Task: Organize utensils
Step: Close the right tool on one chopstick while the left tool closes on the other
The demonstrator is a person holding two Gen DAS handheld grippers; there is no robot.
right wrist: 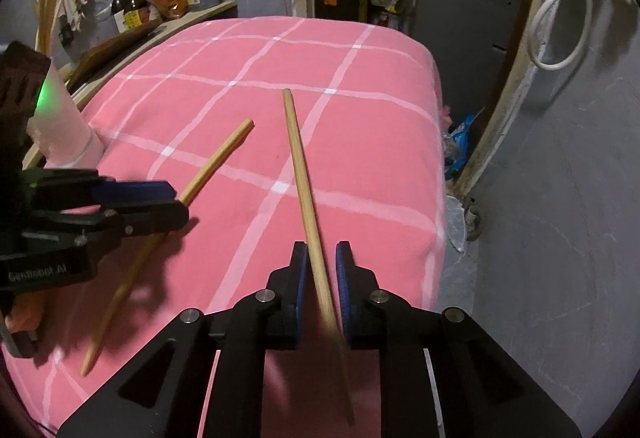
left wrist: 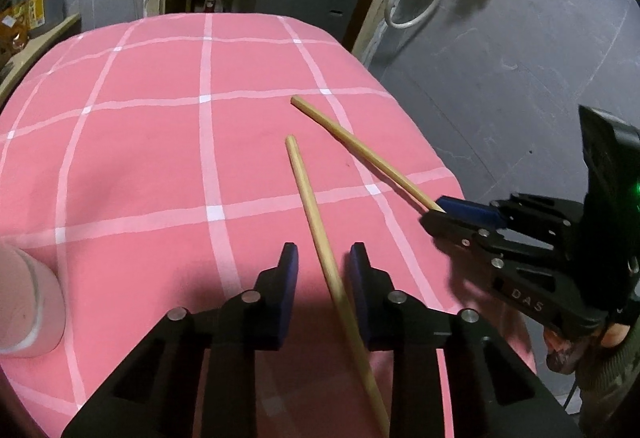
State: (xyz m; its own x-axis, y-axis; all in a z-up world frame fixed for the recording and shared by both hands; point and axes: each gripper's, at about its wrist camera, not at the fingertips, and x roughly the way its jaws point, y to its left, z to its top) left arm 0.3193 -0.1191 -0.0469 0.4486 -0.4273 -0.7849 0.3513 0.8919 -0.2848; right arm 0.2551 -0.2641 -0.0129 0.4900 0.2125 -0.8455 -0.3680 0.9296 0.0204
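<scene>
Two wooden chopsticks sit over the pink checked tablecloth [left wrist: 160, 158], near its right edge. One chopstick [left wrist: 320, 238] runs between the left gripper [left wrist: 323, 258] fingers, which stand a bit apart around it; can't tell if the pads actually press it. The other chopstick [right wrist: 304, 174] is between the right gripper [right wrist: 322, 258] fingers, narrow gap, looks pinched further back. A white cup [left wrist: 28, 302] stands by the cloth's left edge, well apart from both sticks.

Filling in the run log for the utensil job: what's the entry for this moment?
left gripper: open around left chopstick | right gripper: astride right chopstick, grip unclear
</scene>
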